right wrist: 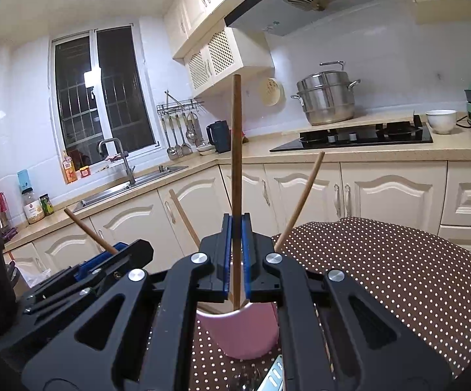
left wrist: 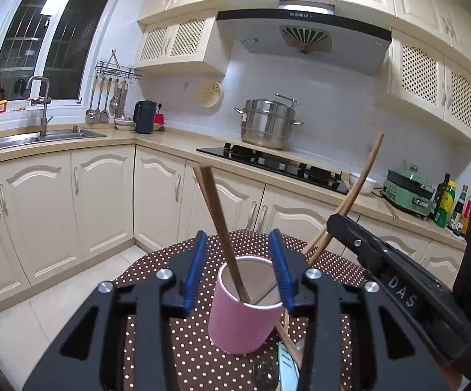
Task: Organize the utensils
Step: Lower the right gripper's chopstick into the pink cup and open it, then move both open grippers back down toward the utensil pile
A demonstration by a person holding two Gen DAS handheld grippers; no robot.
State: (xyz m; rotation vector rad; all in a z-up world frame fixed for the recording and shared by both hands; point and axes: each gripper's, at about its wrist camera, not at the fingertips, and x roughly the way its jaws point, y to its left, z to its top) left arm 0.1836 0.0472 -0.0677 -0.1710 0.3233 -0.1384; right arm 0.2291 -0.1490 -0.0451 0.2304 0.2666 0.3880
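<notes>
The right gripper (right wrist: 234, 254) is closed on a chopstick (right wrist: 236, 150), held upright with its tip inside the pink cup (right wrist: 240, 332). The left gripper (left wrist: 238, 260) is spread wide around the cup. Release should be made only once the tip is seated.

A pink cup (left wrist: 246, 312) with a pale inner wall is seen at the centre, on a brown cloth (left wrist: 183, 332) patterned with small white dots. Brown wooden chopsticks (left wrist: 220, 228) are shown in the cup. The left gripper (left wrist: 238, 270) and the right gripper (right wrist: 235, 254) are finished in black, with blue pads (left wrist: 193, 270) and silver screws. At 2 o'clock, a black hob (left wrist: 268, 163), a silver steamer pot (left wrist: 266, 123) and a green appliance (left wrist: 409, 192) are seen. Cream cabinets (left wrist: 72, 202) and white wall tiles (left wrist: 333, 97) are shown behind.
</notes>
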